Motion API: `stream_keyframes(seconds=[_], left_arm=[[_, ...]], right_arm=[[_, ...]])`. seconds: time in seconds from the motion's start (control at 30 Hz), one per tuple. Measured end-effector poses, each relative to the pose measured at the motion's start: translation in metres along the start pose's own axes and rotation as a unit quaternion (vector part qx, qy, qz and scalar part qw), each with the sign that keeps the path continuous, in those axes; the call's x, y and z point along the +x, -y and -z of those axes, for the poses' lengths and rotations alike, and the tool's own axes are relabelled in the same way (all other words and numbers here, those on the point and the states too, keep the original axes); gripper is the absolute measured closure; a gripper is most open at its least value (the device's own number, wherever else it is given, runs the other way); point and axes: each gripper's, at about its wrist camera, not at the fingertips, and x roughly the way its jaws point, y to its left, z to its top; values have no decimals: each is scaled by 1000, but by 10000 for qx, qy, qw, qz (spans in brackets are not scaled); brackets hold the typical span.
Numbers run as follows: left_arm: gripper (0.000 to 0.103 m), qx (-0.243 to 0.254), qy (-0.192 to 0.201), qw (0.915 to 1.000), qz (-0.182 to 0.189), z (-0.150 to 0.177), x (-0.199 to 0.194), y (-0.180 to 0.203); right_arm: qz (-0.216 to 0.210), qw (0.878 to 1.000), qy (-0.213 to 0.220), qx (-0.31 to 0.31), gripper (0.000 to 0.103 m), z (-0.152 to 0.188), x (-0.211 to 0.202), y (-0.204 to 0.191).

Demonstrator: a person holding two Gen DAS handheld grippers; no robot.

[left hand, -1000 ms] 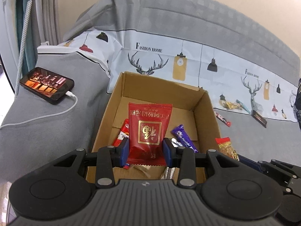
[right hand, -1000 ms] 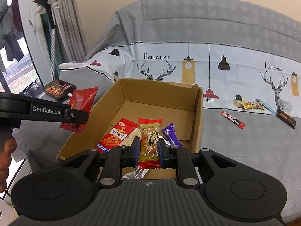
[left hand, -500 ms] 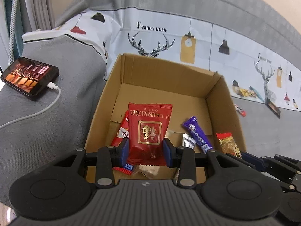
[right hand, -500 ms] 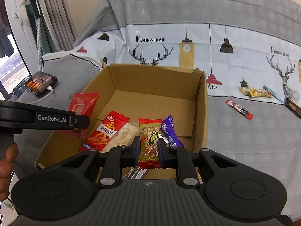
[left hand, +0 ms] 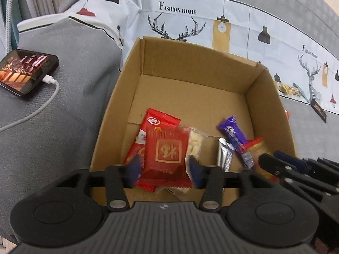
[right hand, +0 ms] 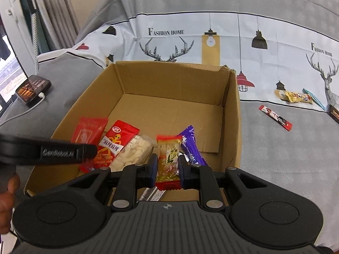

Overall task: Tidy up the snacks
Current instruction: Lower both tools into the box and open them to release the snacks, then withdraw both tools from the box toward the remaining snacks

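Note:
An open cardboard box [left hand: 267,105] [right hand: 233,114] sits on the sofa. My left gripper [left hand: 164,169] hangs over its near left part; its blurred fingers stand wide apart beside a red gold-printed packet [left hand: 167,154], also seen in the right wrist view [right hand: 88,130]. My right gripper [right hand: 168,168] is shut on a yellow candy packet with red ends [right hand: 168,158] over the box's near edge. In the box lie a red snack bag [right hand: 113,146], a pale clear-wrapped snack [right hand: 133,152], a purple bar [right hand: 191,148] and a silver sachet [left hand: 225,156].
A phone [left hand: 25,72] on a white charging cable [left hand: 38,108] lies on the grey cushion left of the box. Right of the box on the printed cover lie a red stick sachet [right hand: 275,117], a yellow packet [right hand: 296,97] and a dark bar [left hand: 318,109].
My left gripper's fingers have spread apart from the red packet, which looks blurred and lower in the box. Both grippers moved closer over the box. The right gripper still holds the candy.

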Motion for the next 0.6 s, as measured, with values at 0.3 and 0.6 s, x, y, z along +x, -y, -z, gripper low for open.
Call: stream_keyframes(seconds=[0.3, 0.6], left_arm=[[0, -275, 62, 9992, -285, 22, -24, -11], [0, -19, 122, 9971, -756, 83, -69, 7]], right_arm=[[316, 9994, 14, 150, 16, 10, -32, 5], [385, 9969, 328, -605, 7, 52, -95, -26]])
